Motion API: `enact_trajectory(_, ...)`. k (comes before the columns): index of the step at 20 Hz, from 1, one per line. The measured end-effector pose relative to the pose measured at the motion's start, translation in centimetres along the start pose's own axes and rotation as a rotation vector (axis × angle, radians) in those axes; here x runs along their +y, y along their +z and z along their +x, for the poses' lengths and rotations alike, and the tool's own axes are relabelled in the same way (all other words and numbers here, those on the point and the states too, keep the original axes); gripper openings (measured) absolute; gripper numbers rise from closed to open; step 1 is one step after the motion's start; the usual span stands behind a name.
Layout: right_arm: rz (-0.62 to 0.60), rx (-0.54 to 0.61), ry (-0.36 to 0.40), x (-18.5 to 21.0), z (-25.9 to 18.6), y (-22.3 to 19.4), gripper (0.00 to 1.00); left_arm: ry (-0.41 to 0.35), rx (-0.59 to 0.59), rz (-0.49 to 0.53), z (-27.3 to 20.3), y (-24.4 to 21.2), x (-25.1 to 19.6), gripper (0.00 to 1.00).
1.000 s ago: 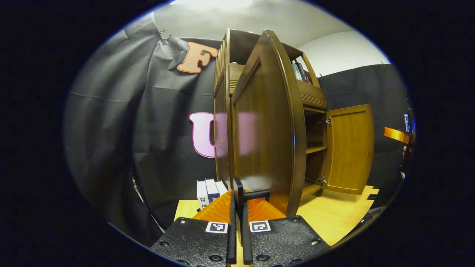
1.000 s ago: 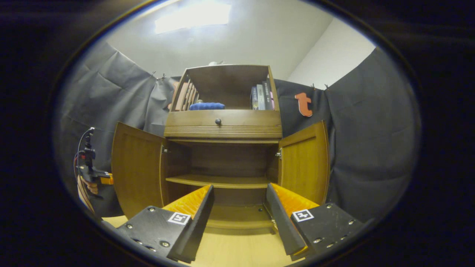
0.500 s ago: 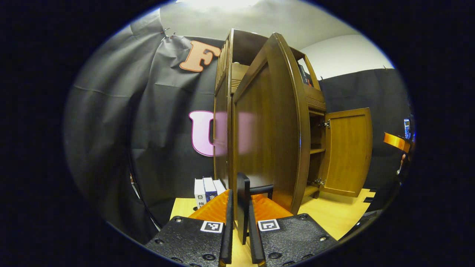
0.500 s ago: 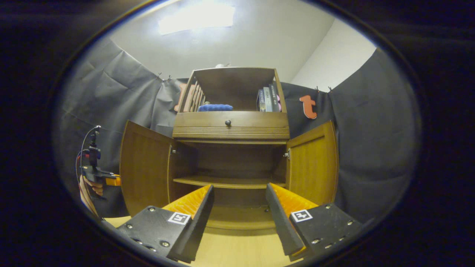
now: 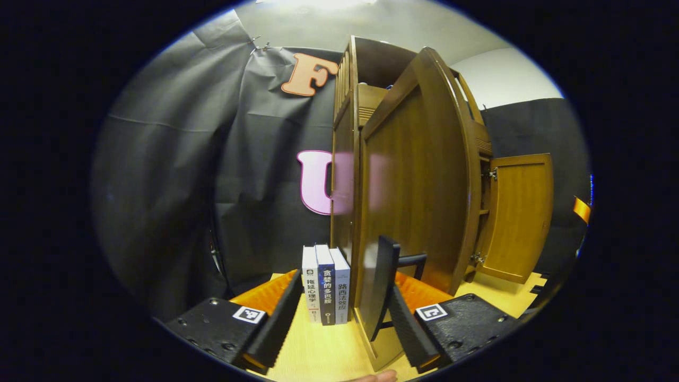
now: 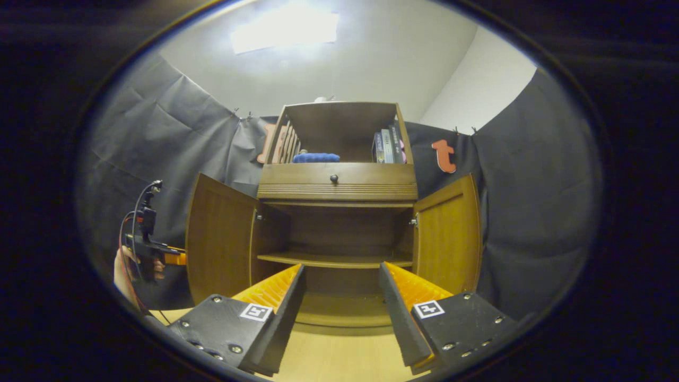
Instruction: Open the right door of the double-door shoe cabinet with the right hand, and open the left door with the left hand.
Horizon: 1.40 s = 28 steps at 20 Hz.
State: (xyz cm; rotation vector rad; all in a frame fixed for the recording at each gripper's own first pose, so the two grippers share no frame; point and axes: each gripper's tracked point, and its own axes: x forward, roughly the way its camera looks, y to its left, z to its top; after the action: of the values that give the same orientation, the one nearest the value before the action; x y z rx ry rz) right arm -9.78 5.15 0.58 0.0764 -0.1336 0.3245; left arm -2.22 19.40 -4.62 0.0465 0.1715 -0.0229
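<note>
Both doors of the shoe cabinet (image 6: 336,212) stand open. The left gripper (image 5: 339,323) is spread wide around the left door (image 5: 414,201) handle (image 5: 383,286). The right gripper (image 6: 339,313) hangs open, facing the shelves, clear of the right door (image 6: 448,239).

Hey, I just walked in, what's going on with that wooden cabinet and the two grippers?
A person is working a shoe cabinet with a gripper in each hand. Both lower doors stand open: the left door and the right door are swung out, showing the shelf inside. The left gripper is open right at the left door's handle, with neither finger pressing on it. The right gripper hangs open in front of the cabinet, holding nothing. Three books stand on the floor beside the cabinet.
</note>
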Motion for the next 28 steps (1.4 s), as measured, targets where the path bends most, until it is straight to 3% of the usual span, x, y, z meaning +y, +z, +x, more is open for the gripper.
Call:
enact_trajectory(1, 0.001, 0.001, 0.002, -0.1, -0.4, 0.0, 0.77, -0.001, -0.001, 0.001, 0.0, 0.1, 0.0, 0.92)
enact_trajectory(4, -0.003, -0.002, -0.006, -0.9, -1.6, 0.1, 0.82, 0.018, 0.002, -0.008, -0.2, -0.1, 0.2, 0.96)
enact_trajectory(9, 0.031, -0.008, -0.022, -2.7, -2.7, 0.2, 0.82, 0.035, -0.015, -0.027, -2.9, 0.1, -0.2, 0.93)
enact_trajectory(10, 0.036, -0.005, -0.024, -3.0, -2.7, 0.0, 0.77, 0.047, -0.020, -0.029, -3.5, 0.2, -0.2, 0.92)
enact_trajectory(16, 0.056, 0.028, -0.063, -5.2, -2.9, -1.4, 0.82, 0.104, -0.062, -0.041, -7.1, 2.4, -2.3, 0.95)
enact_trajectory(19, 0.070, 0.029, -0.075, -6.0, -2.4, -1.4, 0.82, 0.111, -0.120, -0.048, -8.4, 5.0, -5.3, 0.93)
enact_trajectory(20, 0.073, 0.030, -0.078, -6.2, -2.3, -1.6, 0.77, 0.085, -0.159, -0.056, -8.7, 6.2, -7.1, 0.93)
enact_trajectory(21, 0.076, 0.034, -0.078, -6.3, -2.0, -1.8, 0.82, 0.048, -0.200, -0.068, -9.0, 7.7, -9.3, 0.93)
enact_trajectory(23, 0.089, 0.045, -0.076, -6.5, -1.2, -2.2, 0.83, -0.020, -0.263, -0.075, -8.9, 9.6, -13.5, 0.93)
enact_trajectory(28, 0.115, 0.068, -0.066, -7.5, 1.7, -3.3, 0.83, -0.059, -0.305, -0.052, -5.5, 9.8, -21.1, 0.92)
